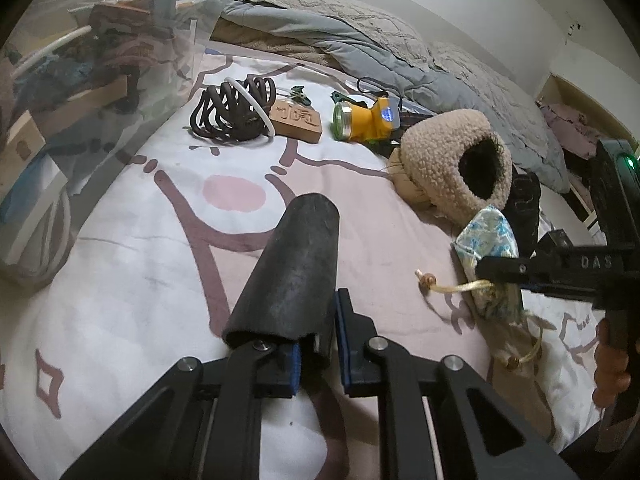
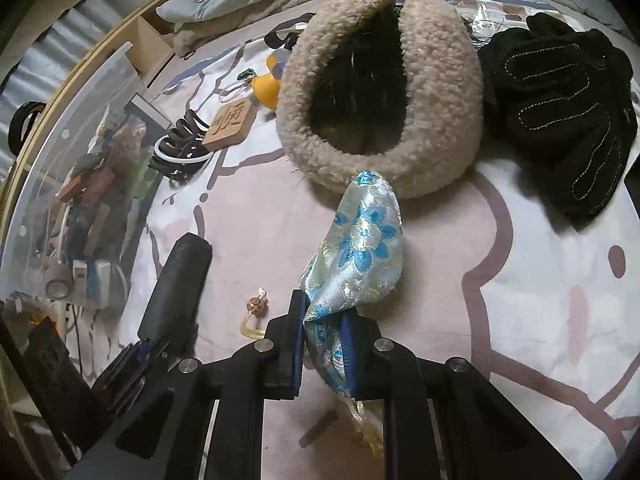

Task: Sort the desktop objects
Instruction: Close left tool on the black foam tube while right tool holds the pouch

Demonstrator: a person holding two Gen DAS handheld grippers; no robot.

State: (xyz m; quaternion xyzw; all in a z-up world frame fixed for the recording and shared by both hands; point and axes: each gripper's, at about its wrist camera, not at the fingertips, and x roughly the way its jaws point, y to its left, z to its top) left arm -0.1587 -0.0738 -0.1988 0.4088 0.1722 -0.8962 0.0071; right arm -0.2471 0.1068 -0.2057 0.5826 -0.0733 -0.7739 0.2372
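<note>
the sorting looks well under way but not finished: a clear plastic bin [image 1: 100,92] at the far left of the bed sheet [image 1: 140,264] already holds a jumble of small items, while several things lie loose on the bed. the left tongs [image 1: 316,344] are pinching a dark cylindrical case [image 1: 292,264], its near end clamped between the blue pads and the rest jutting out ahead over the sheet. the right tongs [image 2: 322,344] are pressed together on a blue floral brocade pouch [image 2: 360,248], which stands up out of the jaws, its beaded drawstring [image 2: 256,308] hanging down to the left. judging by this, both held items have yet to go to the bin. left on the bed are a coiled dark cord bundle [image 1: 236,108] and a carved wooden block [image 1: 298,120] in the far middle, a yellow headlamp [image 1: 368,120] just right of the block, a fleecy beige ear muff [image 2: 376,88] just beyond the pouch, and black gloves [image 2: 560,112] at the far right. grey bedding [image 1: 360,40] is heaped along the far edge.
</note>
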